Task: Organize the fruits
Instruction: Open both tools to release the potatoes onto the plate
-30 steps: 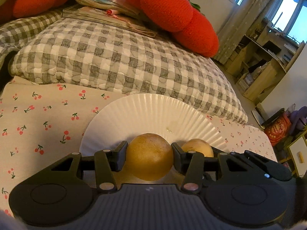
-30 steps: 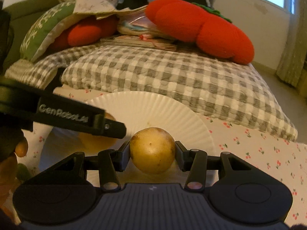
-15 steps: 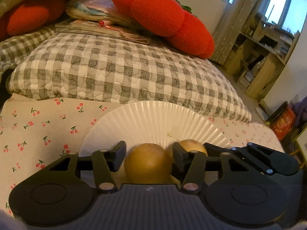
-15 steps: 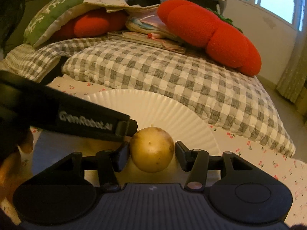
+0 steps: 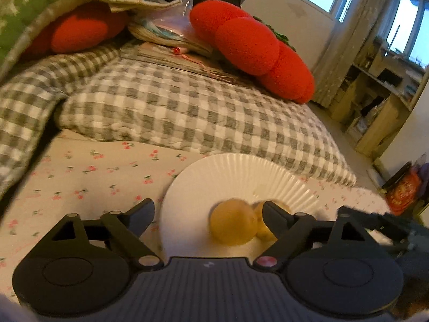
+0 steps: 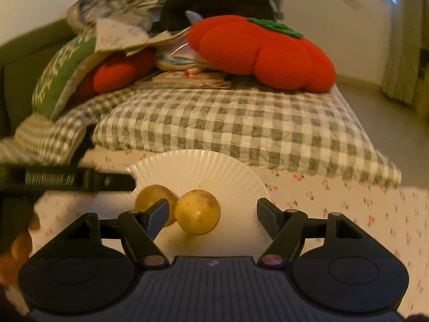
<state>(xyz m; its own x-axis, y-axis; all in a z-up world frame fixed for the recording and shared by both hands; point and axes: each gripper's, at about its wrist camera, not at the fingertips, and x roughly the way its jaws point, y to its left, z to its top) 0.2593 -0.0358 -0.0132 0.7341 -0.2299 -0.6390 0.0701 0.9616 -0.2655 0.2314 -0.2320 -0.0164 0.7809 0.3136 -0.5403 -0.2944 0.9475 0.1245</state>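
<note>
Two yellow fruits [image 6: 197, 212] lay touching on the paper plate [image 6: 214, 169], near the bed's edge below the checked quilt [image 6: 241, 128]. Left tongs [image 5: 207, 216] and right tongs [image 6: 211, 209] had just been opening, jaws wide, gripping nothing. Risk: a jaw tip beside either round fruit could nudge it rolling off the light plate.

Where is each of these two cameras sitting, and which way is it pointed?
Left wrist: rides on the left gripper, looking forward and down between its open fingers at the paper plate, two yellow fruits and the checked quilt.
Right wrist: rides on the right gripper, also open, facing the same bed; the left gripper and part of a hand show at its left edge.
Shared: plate, both fruits, quilt, red cushion.
</note>
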